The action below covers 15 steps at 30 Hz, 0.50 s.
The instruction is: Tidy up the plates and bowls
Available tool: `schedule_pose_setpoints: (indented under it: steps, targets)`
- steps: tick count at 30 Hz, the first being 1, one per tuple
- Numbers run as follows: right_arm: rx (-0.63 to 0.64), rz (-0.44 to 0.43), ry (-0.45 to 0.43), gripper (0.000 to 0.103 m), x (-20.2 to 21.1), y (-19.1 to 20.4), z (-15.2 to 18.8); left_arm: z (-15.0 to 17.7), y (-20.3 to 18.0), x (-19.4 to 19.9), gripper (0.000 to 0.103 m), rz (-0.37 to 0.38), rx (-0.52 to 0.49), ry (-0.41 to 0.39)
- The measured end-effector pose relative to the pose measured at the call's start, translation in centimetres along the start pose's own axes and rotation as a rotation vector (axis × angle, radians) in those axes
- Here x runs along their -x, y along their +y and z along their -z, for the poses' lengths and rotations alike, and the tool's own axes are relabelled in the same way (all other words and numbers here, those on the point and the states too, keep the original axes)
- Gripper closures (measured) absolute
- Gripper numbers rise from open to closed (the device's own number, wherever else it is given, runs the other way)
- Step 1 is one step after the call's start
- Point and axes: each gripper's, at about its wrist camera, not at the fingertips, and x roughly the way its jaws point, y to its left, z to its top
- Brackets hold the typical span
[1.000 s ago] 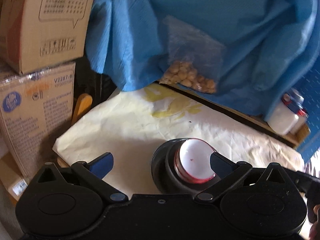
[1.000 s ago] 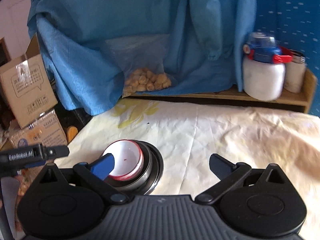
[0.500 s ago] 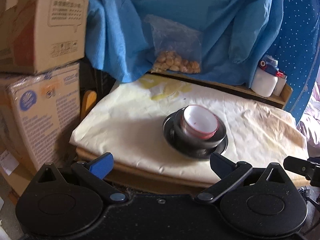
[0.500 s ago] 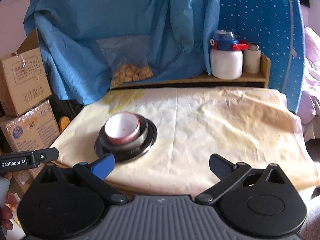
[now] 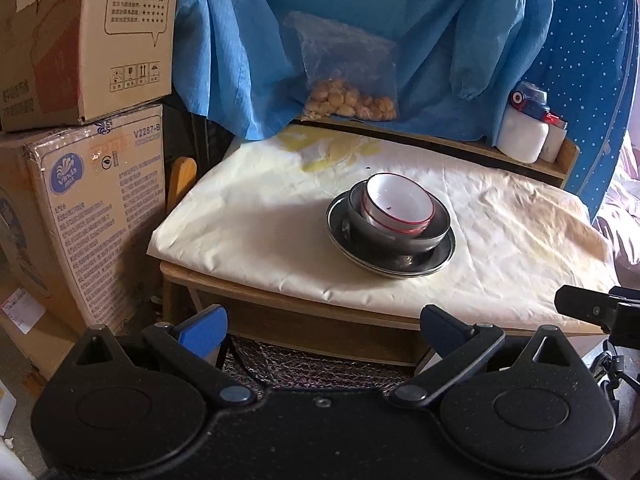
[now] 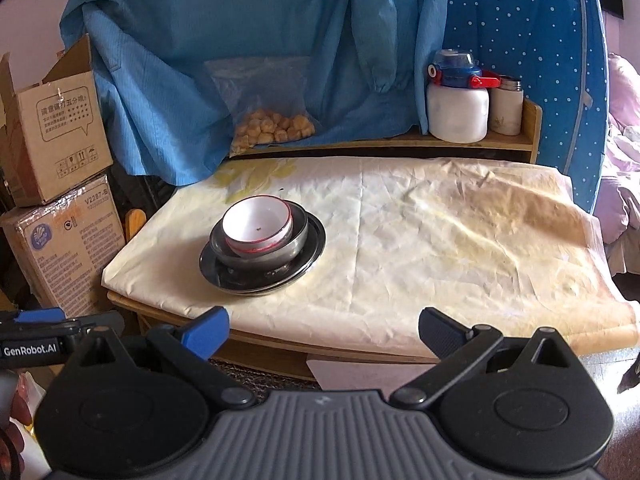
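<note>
The left gripper [image 5: 322,326], black with blue-padded fingers, hangs with its jaws spread wide and nothing between them, in front of the near edge of the low wooden table [image 5: 304,320]. The right gripper [image 6: 324,330], of the same make, is likewise released and empty, also short of the table's near edge.

Ahead of the left gripper and slightly to its right stands the stack of dishes. A white bowl with a red rim [image 5: 398,204] sits tilted inside a dark stainless-steel bowl [image 5: 396,236], which rests on a round stainless-steel plate [image 5: 390,266]. The plate lies on the crumpled cream-yellow cloth [image 5: 256,208] that covers the tabletop. From the right gripper the same stack appears ahead and to its left, the white bowl [image 6: 257,226] nested in the steel bowl [image 6: 280,252] on the plate [image 6: 262,278], well apart from both sets of fingers.

Farther ahead, at the back of the table, a clear plastic bag of pale yellow lumps [image 6: 272,128] leans against a draped blue cloth [image 6: 248,40]. To the right of it a white plastic jug with a blue and red lid [image 6: 458,108] stands on a raised wooden ledge [image 6: 400,144]. Two stacked cardboard boxes [image 5: 84,128] stand left of the left gripper, beside the table.
</note>
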Motion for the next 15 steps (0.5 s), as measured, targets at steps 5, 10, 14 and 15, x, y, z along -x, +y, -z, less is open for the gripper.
schedule_pose_setpoints:
  steps: [5,10,14,15]
  targets:
    - [0.007,-0.007,0.005,0.000,-0.16,0.10,-0.13,-0.03,0.04,0.09,0.001,-0.008,0.007,-0.001]
    - [0.010,-0.010,0.007,0.000,-0.22,0.09,-0.20,-0.16,0.03,0.00,0.001,-0.009,0.017,0.000]
    - [0.007,-0.009,0.007,0.000,-0.32,-0.03,-0.29,-0.17,0.06,-0.02,0.001,-0.011,0.018,0.001]
    - [0.008,-0.010,0.009,0.000,-0.33,-0.06,-0.33,-0.19,0.06,-0.03,0.001,-0.011,0.019,0.001]
